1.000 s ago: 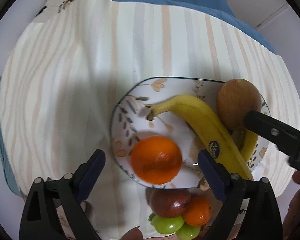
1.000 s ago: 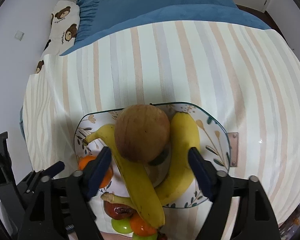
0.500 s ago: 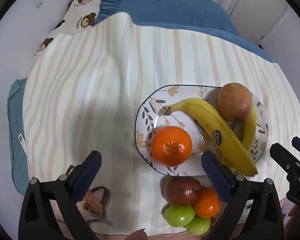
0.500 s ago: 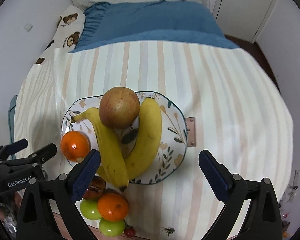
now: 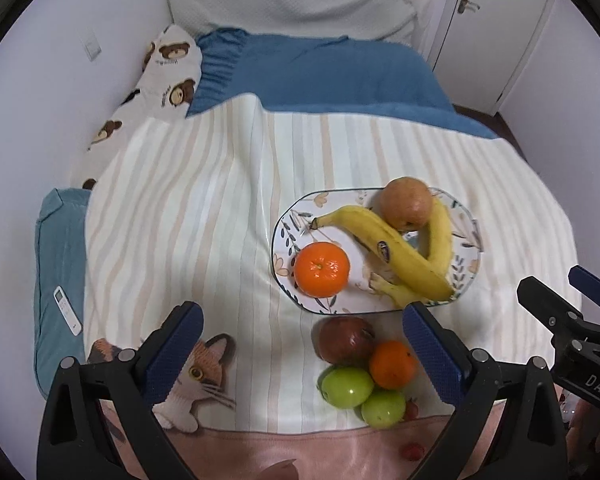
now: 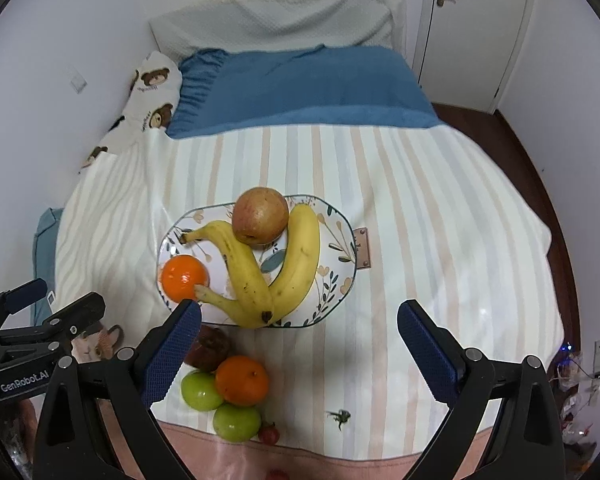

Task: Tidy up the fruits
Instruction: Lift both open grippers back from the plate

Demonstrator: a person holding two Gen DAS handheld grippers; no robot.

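Both grippers, left and right, hang spread and empty. Below the plate sits a loose pile; its orange looks firm and rolls easily, best pinched across its middle.

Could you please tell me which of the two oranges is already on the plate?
The orange at the plate's left edge, beside the bananas; the other orange sits off it among the green apples.
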